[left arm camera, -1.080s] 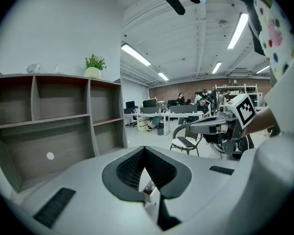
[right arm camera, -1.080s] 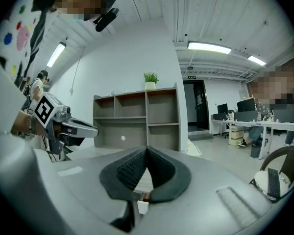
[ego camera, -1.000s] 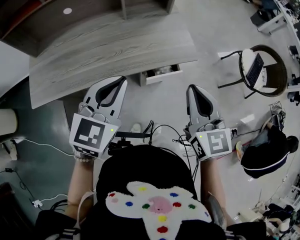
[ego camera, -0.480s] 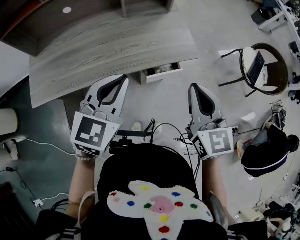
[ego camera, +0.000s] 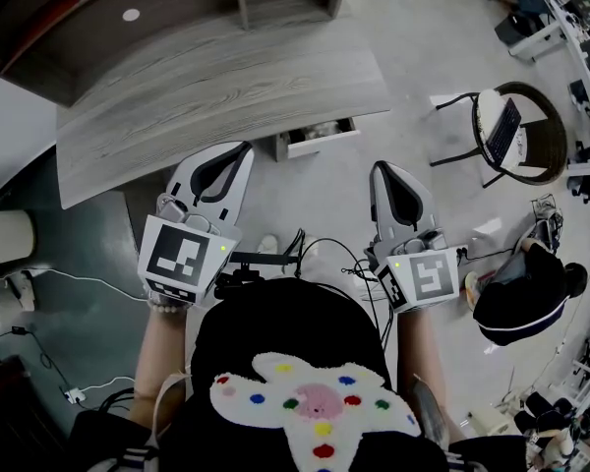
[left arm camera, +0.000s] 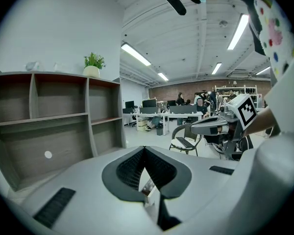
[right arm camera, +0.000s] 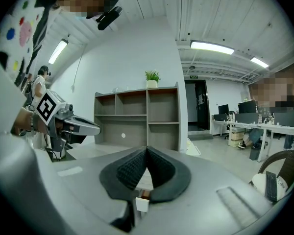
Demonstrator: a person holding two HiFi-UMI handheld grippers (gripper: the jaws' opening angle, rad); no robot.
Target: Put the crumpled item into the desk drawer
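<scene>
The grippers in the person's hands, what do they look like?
Both the left gripper and right gripper are smooth light-grey shells tapering to a point, their fingers lined with black ribbed pads. Each carries a cube with black-and-white square markers at the back, and black cables loop near them.

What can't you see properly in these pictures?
- Inside the drawer, head view: too small, and the desk edge covers its back. A pale lump lies there, but I cannot tell what it is.
- The drawer, both tool views: the shut left tool and the shut right tool fill the lower picture, so only a sliver shows.
- The floor by the feet, head view: hidden by the person's head.
</scene>
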